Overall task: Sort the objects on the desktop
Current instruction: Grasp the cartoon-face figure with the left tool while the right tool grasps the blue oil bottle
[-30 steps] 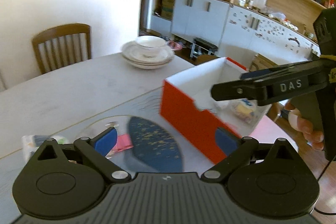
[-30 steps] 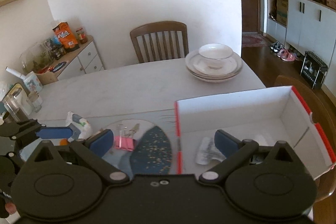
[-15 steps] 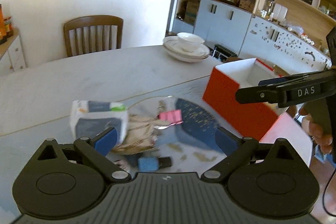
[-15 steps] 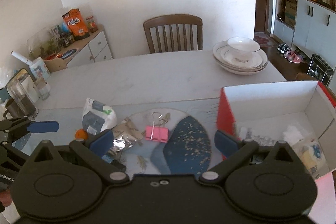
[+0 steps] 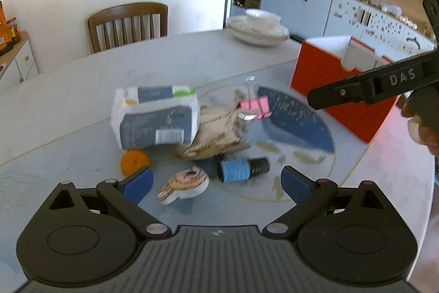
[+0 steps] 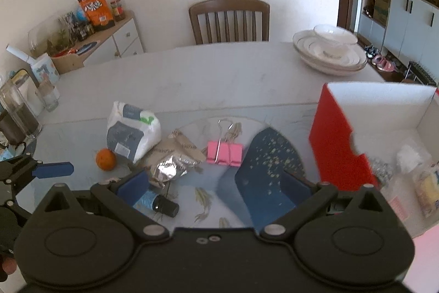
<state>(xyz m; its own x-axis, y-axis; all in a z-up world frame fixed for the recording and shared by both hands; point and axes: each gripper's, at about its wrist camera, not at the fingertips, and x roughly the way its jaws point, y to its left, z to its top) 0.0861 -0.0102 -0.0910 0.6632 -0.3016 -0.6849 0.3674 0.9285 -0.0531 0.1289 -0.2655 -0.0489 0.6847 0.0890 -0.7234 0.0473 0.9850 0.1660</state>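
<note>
Clutter — pack, orange, bottle, clip — lies mid-frame, left of the box, so both grippers, left and right, hang above it, jaws apart and empty, ready to choose.

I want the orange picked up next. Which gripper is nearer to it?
Left. The left gripper hovers just before the orange, beside its left finger. The right gripper sits further right, nearer the red box.
</note>
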